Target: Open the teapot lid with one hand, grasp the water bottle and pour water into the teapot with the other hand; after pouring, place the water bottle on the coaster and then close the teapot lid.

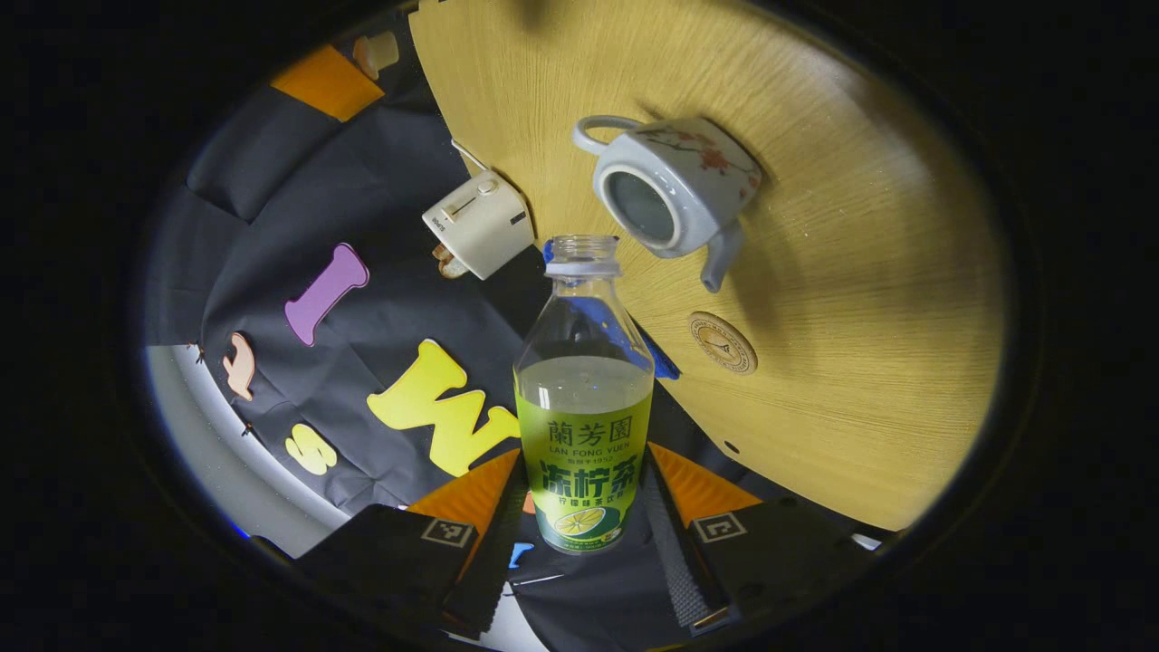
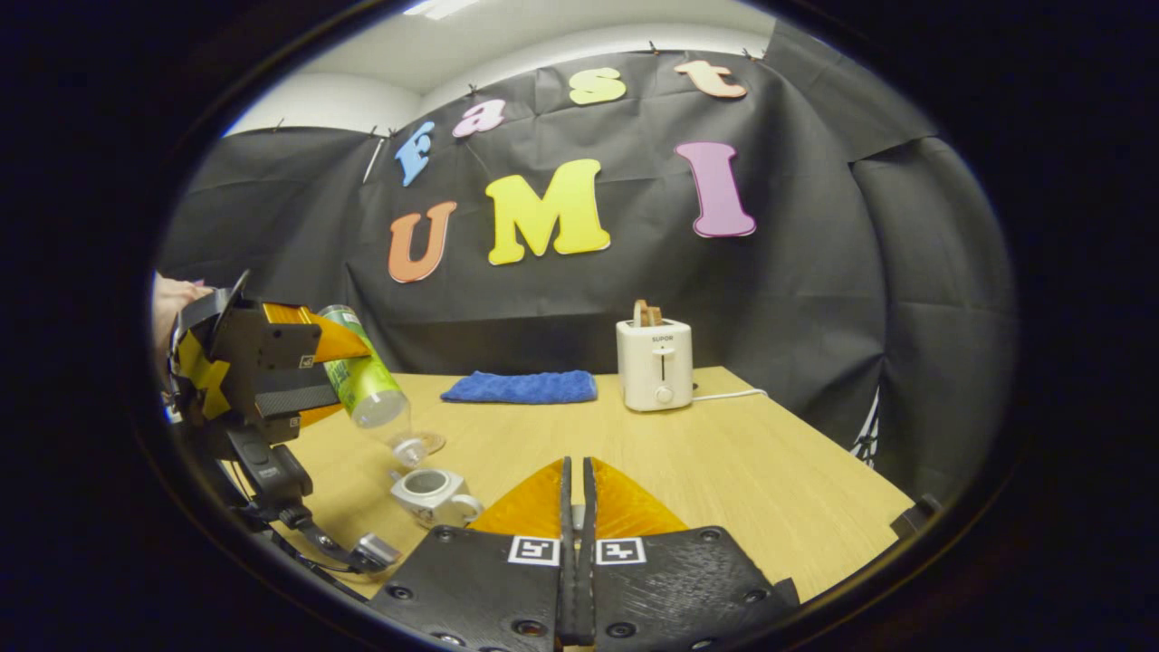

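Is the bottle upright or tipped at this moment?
Tipped. In the right gripper view the bottle slants, open mouth down toward the lidless teapot, clamped in the left gripper. Whether water flows: cannot tell.

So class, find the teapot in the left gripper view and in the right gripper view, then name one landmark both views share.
Left gripper view: the teapot sits upper centre on the wooden table, lid off, just beyond the mouth of the water bottle.
Right gripper view: the teapot sits lower left, under the tilted water bottle.
Shared landmark: the white toaster.
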`<move>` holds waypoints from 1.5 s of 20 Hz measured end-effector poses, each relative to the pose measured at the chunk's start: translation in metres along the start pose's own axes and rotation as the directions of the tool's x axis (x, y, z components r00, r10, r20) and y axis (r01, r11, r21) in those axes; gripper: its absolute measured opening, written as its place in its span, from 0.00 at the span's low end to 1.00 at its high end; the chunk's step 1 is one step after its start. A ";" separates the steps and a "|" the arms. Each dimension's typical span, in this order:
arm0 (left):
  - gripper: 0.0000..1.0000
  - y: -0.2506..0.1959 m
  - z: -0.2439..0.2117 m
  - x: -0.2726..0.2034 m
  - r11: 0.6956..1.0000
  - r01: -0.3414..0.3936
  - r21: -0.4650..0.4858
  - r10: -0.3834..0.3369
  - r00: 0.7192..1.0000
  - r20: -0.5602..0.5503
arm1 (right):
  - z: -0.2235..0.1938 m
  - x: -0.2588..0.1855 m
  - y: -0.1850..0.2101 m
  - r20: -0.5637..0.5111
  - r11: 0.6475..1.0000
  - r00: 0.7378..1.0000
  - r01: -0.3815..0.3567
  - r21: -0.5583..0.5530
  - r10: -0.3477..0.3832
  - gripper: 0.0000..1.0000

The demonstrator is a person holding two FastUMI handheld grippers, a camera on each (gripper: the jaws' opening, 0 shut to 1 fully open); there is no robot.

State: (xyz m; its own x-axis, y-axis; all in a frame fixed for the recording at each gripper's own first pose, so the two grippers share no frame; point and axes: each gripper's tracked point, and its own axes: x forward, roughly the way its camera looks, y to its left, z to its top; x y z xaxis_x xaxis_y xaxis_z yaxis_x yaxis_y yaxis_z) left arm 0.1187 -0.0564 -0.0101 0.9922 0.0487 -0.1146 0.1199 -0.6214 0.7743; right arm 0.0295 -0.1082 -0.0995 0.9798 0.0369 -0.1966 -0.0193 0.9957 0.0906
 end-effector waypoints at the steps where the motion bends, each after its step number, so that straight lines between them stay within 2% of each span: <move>1: 0.72 0.000 0.000 0.000 1.000 0.000 -0.005 0.000 1.000 0.003 | 0.000 -0.001 0.000 0.001 1.000 1.000 0.001 0.000 -0.001 0.00; 4: 0.72 0.002 0.001 0.003 0.998 -0.014 -0.056 0.015 1.000 0.020 | 0.000 -0.001 0.000 0.000 1.000 1.000 0.004 0.000 -0.004 0.00; 7: 0.72 -0.014 0.001 0.006 0.979 0.053 -0.197 -0.047 0.998 0.037 | 0.004 -0.004 0.000 0.005 1.000 1.000 0.007 -0.006 -0.007 0.00; 9: 0.72 -0.027 0.002 0.004 0.948 0.101 -0.300 -0.090 0.995 0.052 | 0.007 -0.006 0.000 0.010 1.000 1.000 0.010 0.002 -0.010 0.00; 11: 0.73 -0.024 0.005 0.000 0.916 0.086 -0.391 -0.059 0.995 0.080 | 0.009 -0.009 0.000 0.009 1.000 1.000 0.015 0.004 -0.015 0.00; 12: 0.72 -0.023 0.005 -0.002 0.887 0.082 -0.454 -0.041 0.994 0.100 | 0.010 -0.009 -0.001 0.010 1.000 1.000 0.019 0.004 -0.019 0.00; 13: 0.72 -0.027 0.007 -0.003 0.844 0.105 -0.526 -0.047 0.991 0.121 | 0.013 -0.010 -0.001 0.012 1.000 1.000 0.020 0.008 -0.020 0.00; 14: 0.72 -0.037 0.008 -0.005 0.778 0.153 -0.610 -0.079 0.986 0.147 | 0.015 -0.011 -0.001 0.014 1.000 1.000 0.021 0.014 -0.021 0.00; 16: 0.72 -0.056 0.016 -0.015 0.593 0.264 -0.761 -0.149 0.964 0.219 | 0.019 -0.013 -0.001 0.022 1.000 0.999 0.028 0.012 -0.028 0.00; 17: 0.73 -0.058 0.021 -0.020 0.498 0.295 -0.816 -0.156 0.955 0.251 | 0.021 -0.015 0.000 0.024 1.000 0.999 0.030 0.008 -0.030 0.00; 21: 0.73 -0.074 0.030 -0.041 0.109 0.343 -0.933 -0.152 0.933 0.326 | 0.026 -0.016 0.012 0.028 1.000 0.999 0.018 0.009 -0.018 0.00; 24: 0.73 -0.082 0.027 -0.047 -0.129 0.311 -0.942 -0.127 0.936 0.327 | 0.034 -0.016 0.019 0.041 1.000 0.999 0.010 0.008 -0.010 0.00; 26: 0.73 -0.084 0.022 -0.046 -0.302 0.280 -0.911 -0.100 0.942 0.322 | 0.042 -0.018 0.025 0.051 1.000 0.999 0.005 -0.010 -0.005 0.00; 28: 0.74 -0.081 0.009 -0.043 -0.468 0.226 -0.854 -0.052 0.958 0.282 | 0.050 -0.022 0.028 0.070 1.000 0.998 0.006 -0.025 -0.004 0.00; 29: 0.74 -0.078 0.003 -0.036 -0.534 0.212 -0.819 -0.034 0.962 0.271 | 0.052 -0.023 0.030 0.074 1.000 0.997 0.004 -0.028 -0.002 0.00; 30: 0.74 -0.078 -0.001 -0.029 -0.587 0.199 -0.785 -0.023 0.965 0.263 | 0.051 -0.023 0.032 0.074 1.000 0.997 0.002 -0.031 0.001 0.00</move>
State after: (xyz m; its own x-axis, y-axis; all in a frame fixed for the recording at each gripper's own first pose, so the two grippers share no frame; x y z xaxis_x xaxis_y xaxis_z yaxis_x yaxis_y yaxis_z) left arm 0.0804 -0.0084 -0.0665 0.9456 -0.1438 -0.2920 0.1537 0.9881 0.0112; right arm 0.0165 -0.0813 -0.0422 0.9918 0.0311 -0.1236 -0.0237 0.9979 0.0604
